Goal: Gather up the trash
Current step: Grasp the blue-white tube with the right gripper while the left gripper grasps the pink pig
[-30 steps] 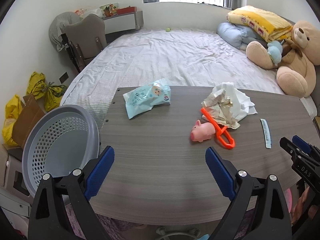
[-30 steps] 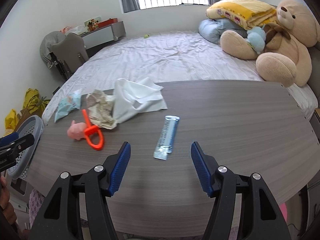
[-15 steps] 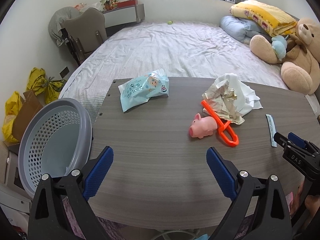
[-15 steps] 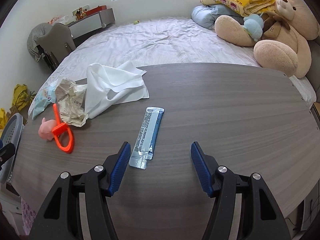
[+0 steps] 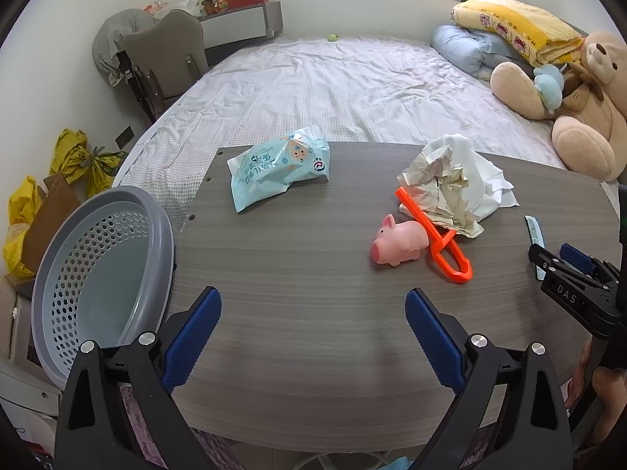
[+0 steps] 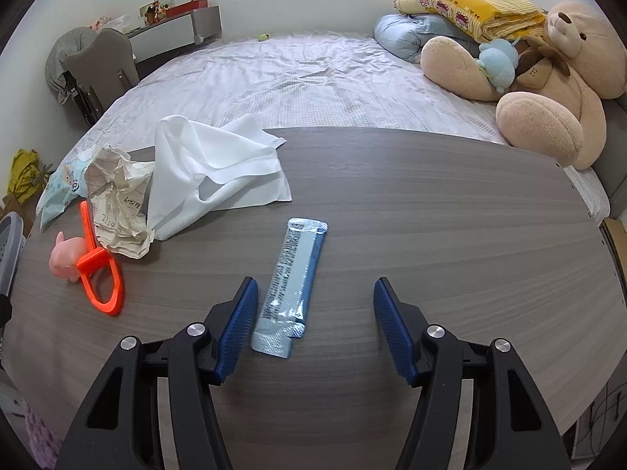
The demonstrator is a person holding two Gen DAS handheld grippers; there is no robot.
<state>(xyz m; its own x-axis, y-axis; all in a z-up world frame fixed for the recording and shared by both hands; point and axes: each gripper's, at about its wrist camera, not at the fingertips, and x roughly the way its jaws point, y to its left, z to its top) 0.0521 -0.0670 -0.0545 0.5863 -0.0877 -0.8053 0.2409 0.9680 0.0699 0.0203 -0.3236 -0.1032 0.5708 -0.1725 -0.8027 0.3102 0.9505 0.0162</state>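
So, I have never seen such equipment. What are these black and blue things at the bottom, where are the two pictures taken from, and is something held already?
They are hand-held tongs, one in each hand of a person; no robot arm is here. Each picture comes from a camera on one of them, looking along its two fingers.

The left view shows the left tongs open and empty, with a grey basket beside the table. The right view shows the right tongs open, low around the near end of a blue wrapper, not gripping it.

Also on the table: a wipes packet, crumpled paper, a white cloth, a pink toy pig and an orange plastic loop. Nothing is held yet.
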